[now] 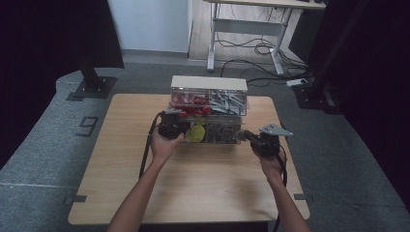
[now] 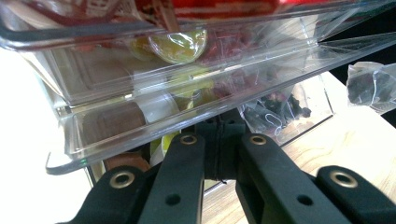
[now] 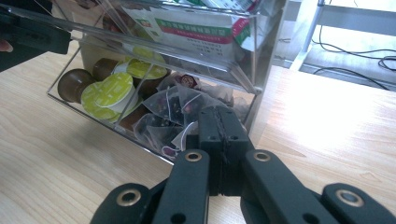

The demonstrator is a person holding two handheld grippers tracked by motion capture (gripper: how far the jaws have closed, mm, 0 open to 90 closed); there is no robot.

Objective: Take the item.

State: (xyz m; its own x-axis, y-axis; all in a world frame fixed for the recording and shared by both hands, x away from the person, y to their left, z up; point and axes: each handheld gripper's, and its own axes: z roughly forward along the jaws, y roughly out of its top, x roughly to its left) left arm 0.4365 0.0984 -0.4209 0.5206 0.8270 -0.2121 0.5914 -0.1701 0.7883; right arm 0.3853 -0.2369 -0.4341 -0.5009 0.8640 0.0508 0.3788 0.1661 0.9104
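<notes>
Forearms and hands enter at the bottom of the high view, each carrying one claw toward a clear acrylic organiser [image 1: 209,108] that stands at the far middle of the wooden table [image 1: 193,183]. My left claw [image 1: 172,123] is at the organiser's front left, its black jaws pressed together with nothing between them; in the left gripper view they [image 2: 219,149] sit directly under the tilted lip of the lower transparent drawer [image 2: 140,126], and I cannot tell whether they touch it. My right claw [image 1: 251,137] is at the organiser's front right corner, jaws likewise closed on nothing; in the right gripper view the closed tips [image 3: 223,140] lie just in front of the lower drawer's clear wall, beside its right end.

Lower drawer, tipped outward: coffee capsules with yellow-green lids [image 3: 112,91] on the left, pyramid tea bags [image 3: 175,105] on the right. Upper tier: red packets [image 1: 191,102] on the left, grey sachets [image 1: 227,101] on the right, under a white lid [image 1: 209,82]. A loose tea bag [image 2: 371,86] lies on the table beside the organiser.
</notes>
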